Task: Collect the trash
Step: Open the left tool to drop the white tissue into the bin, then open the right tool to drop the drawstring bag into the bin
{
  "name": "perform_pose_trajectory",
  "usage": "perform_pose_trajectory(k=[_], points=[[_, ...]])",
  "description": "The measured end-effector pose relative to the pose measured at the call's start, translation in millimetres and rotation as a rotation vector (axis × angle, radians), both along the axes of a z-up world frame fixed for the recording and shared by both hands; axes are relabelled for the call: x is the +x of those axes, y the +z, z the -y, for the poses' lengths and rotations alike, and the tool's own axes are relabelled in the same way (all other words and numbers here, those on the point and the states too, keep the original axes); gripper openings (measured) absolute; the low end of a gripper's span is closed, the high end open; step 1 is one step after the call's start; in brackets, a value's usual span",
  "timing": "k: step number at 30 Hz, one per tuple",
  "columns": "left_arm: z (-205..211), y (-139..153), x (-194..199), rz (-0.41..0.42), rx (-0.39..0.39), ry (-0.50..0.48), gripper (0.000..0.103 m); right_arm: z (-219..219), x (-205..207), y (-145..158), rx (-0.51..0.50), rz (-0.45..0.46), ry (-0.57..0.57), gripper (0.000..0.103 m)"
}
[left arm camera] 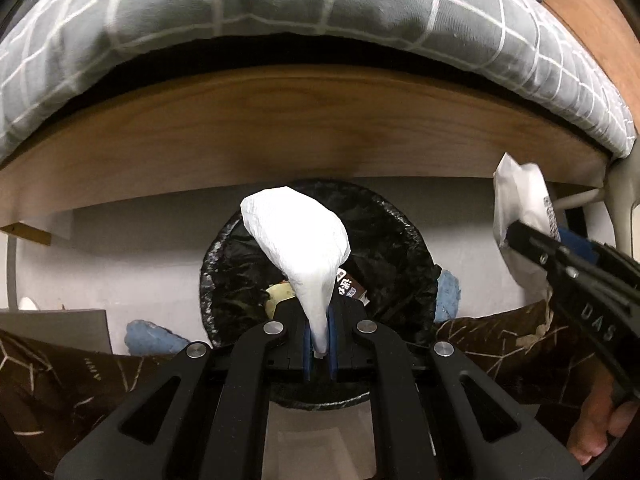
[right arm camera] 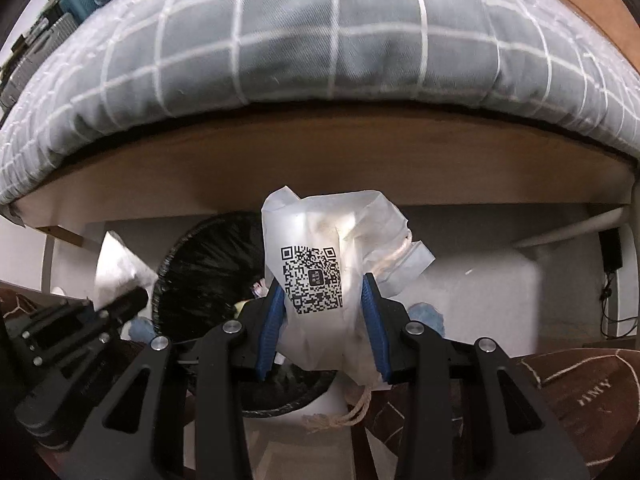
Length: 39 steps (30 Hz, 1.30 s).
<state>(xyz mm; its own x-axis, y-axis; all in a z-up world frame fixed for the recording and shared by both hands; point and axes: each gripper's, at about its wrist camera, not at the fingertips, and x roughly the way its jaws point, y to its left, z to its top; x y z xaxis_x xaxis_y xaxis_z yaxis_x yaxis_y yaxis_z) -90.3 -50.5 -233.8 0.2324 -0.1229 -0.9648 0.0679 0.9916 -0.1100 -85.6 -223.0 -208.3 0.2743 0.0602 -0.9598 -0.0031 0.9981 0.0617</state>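
- The left gripper (left arm camera: pixel 320 340) is clenched on the narrow tail of a crumpled white tissue (left arm camera: pixel 298 236), which fans out toward 12 o'clock from the blue pads (left arm camera: pixel 306 344).
- The right gripper (right arm camera: pixel 324 320) grasps a white paper bag (right arm camera: pixel 320 264) printed with a QR code; its blue pads (right arm camera: pixel 270 328) press both sides, and a twine handle (right arm camera: pixel 352 412) dangles from the bag at 6 o'clock.
- In the left wrist view the right gripper and its bag show at 3 o'clock, with part of a hand (left arm camera: pixel 596 428) at 4 o'clock.
- Brown patterned fabric (left arm camera: pixel 80 384) lies at 8 and 4 o'clock in the left wrist view, with blue cloth (left arm camera: pixel 150 338) just beyond it.
- Directly past the tissue stands a round trash bin (left arm camera: pixel 224 264) lined with a black plastic bag. Inside lie a yellowish scrap (left arm camera: pixel 278 294) and a dark printed wrapper (left arm camera: pixel 350 286); the rest of its contents are hidden.
- In the right wrist view the bin sits at 9 o'clock of the paper bag, partly behind it.
- The bin rests on a pale floor (left arm camera: pixel 120 260).
- Farther, at 12 o'clock, runs a wooden bed frame (left arm camera: pixel 280 128).
- Above it lies a grey checked quilt (left arm camera: pixel 280 0).
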Motion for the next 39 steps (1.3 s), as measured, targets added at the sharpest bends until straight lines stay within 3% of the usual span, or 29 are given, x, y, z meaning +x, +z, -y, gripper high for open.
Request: perform_pose_trajectory(k=[10,20,22,24,30,39], points=[[22,-27,14,-0.037,-0.029,-0.031,0.005,7,-2,-11,0.005,-0.011,-0.008,0.037],[22,-34,16,-0.033,0.004,-0.025,0.009,8,1,-7,0.013,-0.006,-0.015,0.037],[21,-30,16,-0.028,0.013,-0.031,0.017,8,1,-4,0.014,-0.003,-0.013,0.037],[21,-26,15,-0.02,0.021,-0.034,0.038,8,1,-2,0.013,0.004,-0.01,0.037],[13,-14,14,0.026,0.032,-0.027,0.067,4,2,2,0.018,0.021,-0.009,0.037],[-7,11,8,0.094,0.045,0.01,0.092,-7,1,12,0.017,0.056,0.006,0.037]])
